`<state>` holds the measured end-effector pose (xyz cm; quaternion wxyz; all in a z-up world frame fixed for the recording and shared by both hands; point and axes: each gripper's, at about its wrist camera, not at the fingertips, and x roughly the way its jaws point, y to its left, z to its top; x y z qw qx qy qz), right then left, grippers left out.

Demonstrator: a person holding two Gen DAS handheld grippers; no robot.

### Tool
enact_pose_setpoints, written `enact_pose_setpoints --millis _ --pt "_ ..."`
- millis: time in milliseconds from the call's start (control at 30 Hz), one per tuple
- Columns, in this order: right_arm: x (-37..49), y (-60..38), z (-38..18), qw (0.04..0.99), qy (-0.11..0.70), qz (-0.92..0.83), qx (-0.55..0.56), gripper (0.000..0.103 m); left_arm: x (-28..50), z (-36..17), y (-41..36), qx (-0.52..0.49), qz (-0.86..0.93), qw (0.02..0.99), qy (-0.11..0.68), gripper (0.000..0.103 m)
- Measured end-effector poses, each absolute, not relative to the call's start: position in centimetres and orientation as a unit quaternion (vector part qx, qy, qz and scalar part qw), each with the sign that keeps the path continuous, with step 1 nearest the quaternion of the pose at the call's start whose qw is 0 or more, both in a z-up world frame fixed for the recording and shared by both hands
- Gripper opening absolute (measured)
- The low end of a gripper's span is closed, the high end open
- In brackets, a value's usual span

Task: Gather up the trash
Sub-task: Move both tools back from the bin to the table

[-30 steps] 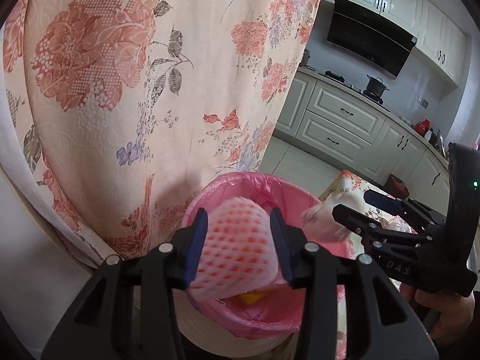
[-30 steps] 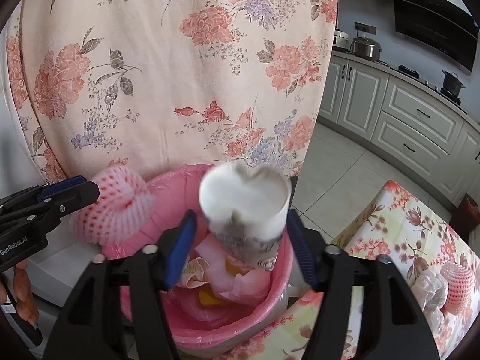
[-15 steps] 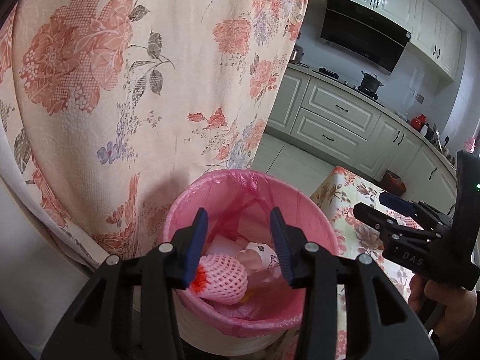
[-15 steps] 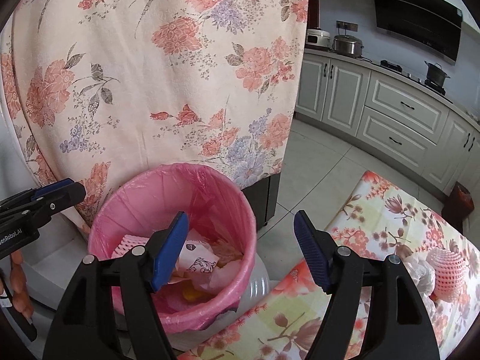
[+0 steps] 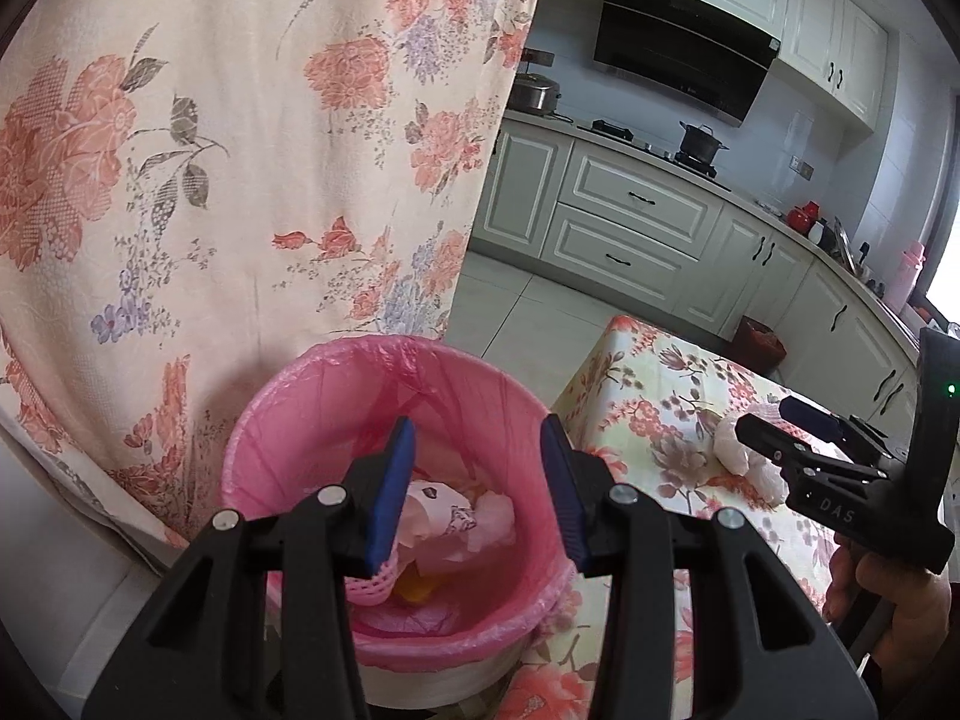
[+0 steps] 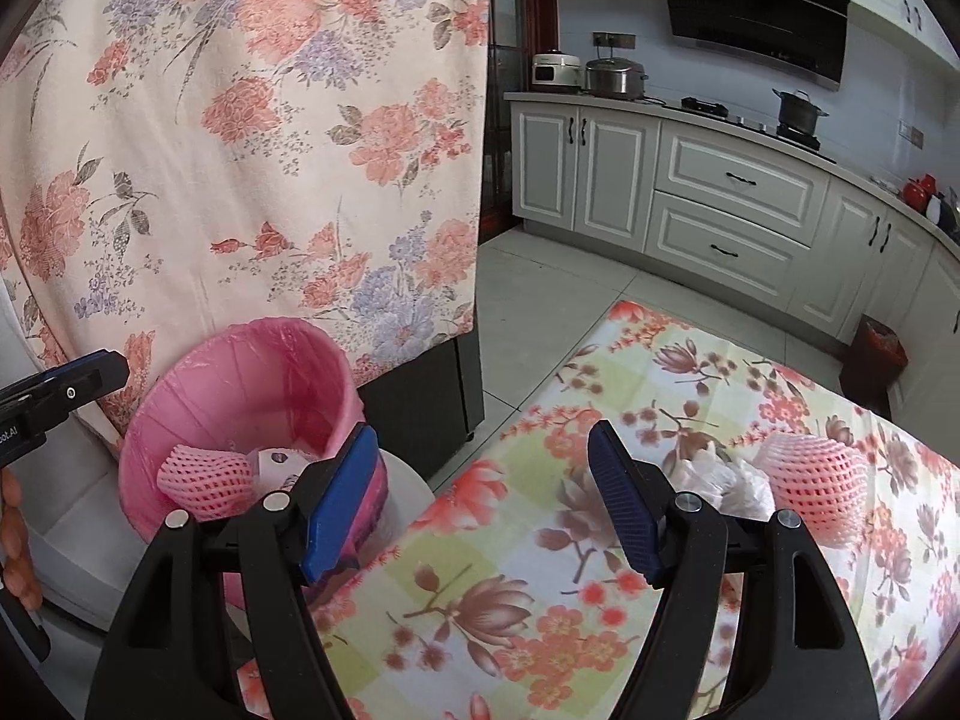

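Left gripper: hanging over the bin with its blue pads apart and nothing between them; released. In the right wrist view it is showing only as a black tip at 9 o'clock.
Right gripper: standing wide open over the table edge, gripping nothing; released. In the left wrist view it is sitting at 3 o'clock, with a hand wrapping its handle.
Bin: lined with a pink bag, standing just beside the table at the foot of the curtain (rim reaching about table height).
Trash in bin: a pink foam net is lying inside toward the 9 o'clock side, touching a crumpled printed cup; something yellow is peeking out beneath them.
Trash on table: a second foam net is resting at 3 o'clock of the right gripper, with a crumpled white wad lying just beside it, between the net and the right pad.
Table: wearing a floral cloth, stretching from 6 o'clock to 3 o'clock in the right wrist view.
Curtain: floral fabric hanging behind the bin, filling the 9 to 12 o'clock part of both views.
Kitchen: pale cabinets running along the far wall from 1 to 3 o'clock, well apart from the table.
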<state>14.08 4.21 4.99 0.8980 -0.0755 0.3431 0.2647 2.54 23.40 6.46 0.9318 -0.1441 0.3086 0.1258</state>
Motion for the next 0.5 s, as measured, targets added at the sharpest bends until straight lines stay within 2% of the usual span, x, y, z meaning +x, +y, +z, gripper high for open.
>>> enact_pose_setpoints --millis 500 --pt "15.0 -6.2 4.3 0.916 0.348 0.197 -0.043 0.071 6.6 6.4 16.2 -0.115 0.079 0.936 0.322 0.045"
